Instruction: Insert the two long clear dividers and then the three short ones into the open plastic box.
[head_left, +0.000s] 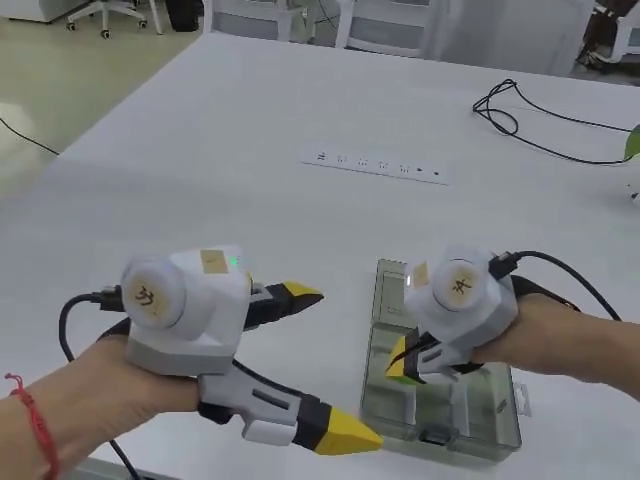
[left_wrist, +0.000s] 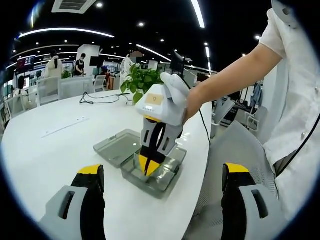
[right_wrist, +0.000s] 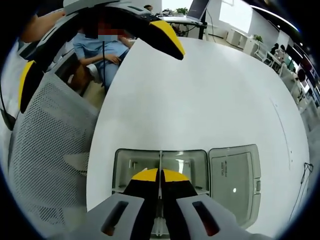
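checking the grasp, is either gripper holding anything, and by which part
Right gripper shut on a clear divider, by its edge, over the box; left gripper open, empty.

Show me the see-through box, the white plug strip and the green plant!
plastic box (right_wrist: 234, 180): right gripper view, middle of its open lid.
power strip (head_left: 375, 166): head view, middle of the strip.
plant (left_wrist: 142, 80): left gripper view, on its leaves.

Right gripper (left_wrist: 149, 169) points down into the open box (left_wrist: 159, 187).
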